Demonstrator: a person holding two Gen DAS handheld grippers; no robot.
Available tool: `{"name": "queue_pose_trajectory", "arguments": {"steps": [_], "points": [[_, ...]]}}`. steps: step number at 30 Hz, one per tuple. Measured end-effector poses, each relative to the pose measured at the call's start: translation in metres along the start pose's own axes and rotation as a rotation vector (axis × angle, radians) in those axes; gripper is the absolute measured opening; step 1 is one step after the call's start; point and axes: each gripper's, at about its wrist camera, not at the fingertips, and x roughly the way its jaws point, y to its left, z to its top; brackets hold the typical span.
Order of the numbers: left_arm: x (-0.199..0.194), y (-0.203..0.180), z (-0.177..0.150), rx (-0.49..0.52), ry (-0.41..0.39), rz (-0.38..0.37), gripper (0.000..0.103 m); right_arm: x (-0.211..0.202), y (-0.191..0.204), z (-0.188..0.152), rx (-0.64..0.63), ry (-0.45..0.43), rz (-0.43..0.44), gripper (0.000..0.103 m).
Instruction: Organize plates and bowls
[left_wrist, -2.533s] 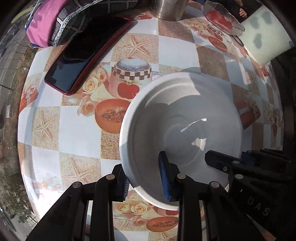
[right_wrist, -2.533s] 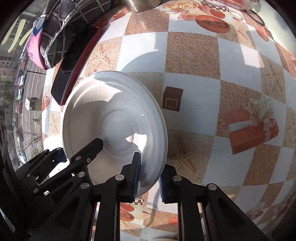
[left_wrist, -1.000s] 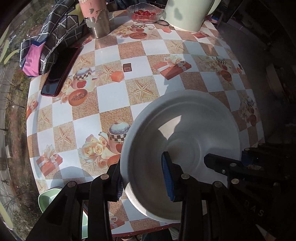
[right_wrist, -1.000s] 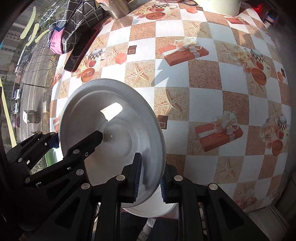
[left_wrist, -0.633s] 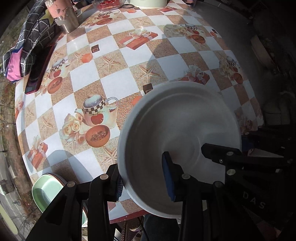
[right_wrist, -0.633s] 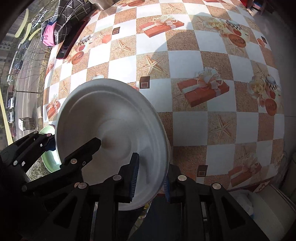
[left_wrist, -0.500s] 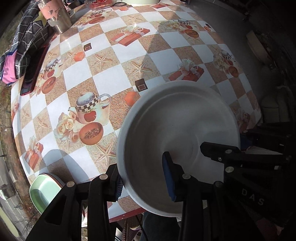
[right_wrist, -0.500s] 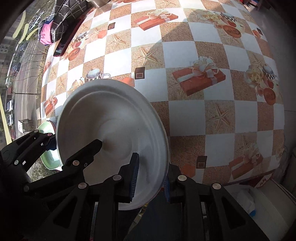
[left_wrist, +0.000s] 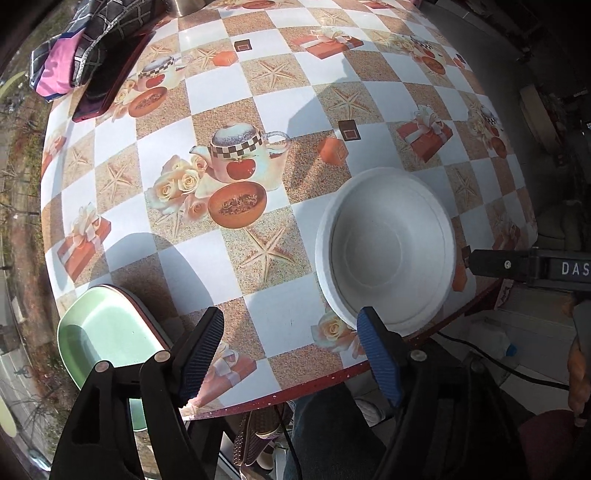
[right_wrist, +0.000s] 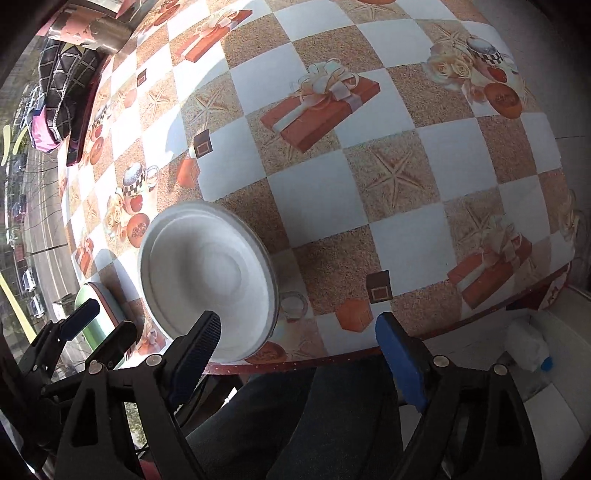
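A white bowl (left_wrist: 386, 251) (right_wrist: 207, 273) rests upright on the patterned table (left_wrist: 229, 96), close to its near edge. My left gripper (left_wrist: 290, 347) hovers just in front of the bowl, jaws opening, nothing between the pads; its right fingertip (left_wrist: 371, 328) overlaps the bowl's near rim. My right gripper (right_wrist: 299, 347) is likewise opening and empty, its left fingertip (right_wrist: 207, 332) over the bowl's rim. A light green plate (left_wrist: 107, 332) (right_wrist: 86, 299), stacked on a reddish one, lies at the table's near left edge.
A dark phone in a red case (left_wrist: 110, 85) and a checked cloth (left_wrist: 74, 55) lie at the far left, with a metal cup (right_wrist: 96, 29) behind them. The table's edge (left_wrist: 332, 376) runs just below the bowl. A person's legs (right_wrist: 314, 424) are under it.
Both grippers held the white bowl by its rim while carrying it toward the near edge. Now the bowl sits on the table and both pairs of jaws have spread apart, off it.
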Motion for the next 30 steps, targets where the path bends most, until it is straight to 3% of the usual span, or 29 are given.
{"name": "queue_pose_trajectory", "arguments": {"steps": [3,7,13,30], "points": [[0.005,0.008,-0.005,-0.033,0.031,0.010,0.078,0.011,0.003,-0.007,-0.009,0.023,-0.020,0.087],[-0.001,0.009,-0.006,-0.036,0.000,0.019,0.078,0.020,0.016,-0.014,-0.055,0.050,-0.035,0.087],[0.000,0.005,-0.009,-0.009,0.006,0.014,0.078,0.014,0.027,-0.014,-0.089,0.029,-0.063,0.087],[-0.004,-0.020,0.007,0.119,-0.029,0.016,0.078,0.002,0.013,-0.013,-0.056,0.003,-0.074,0.087]]}}
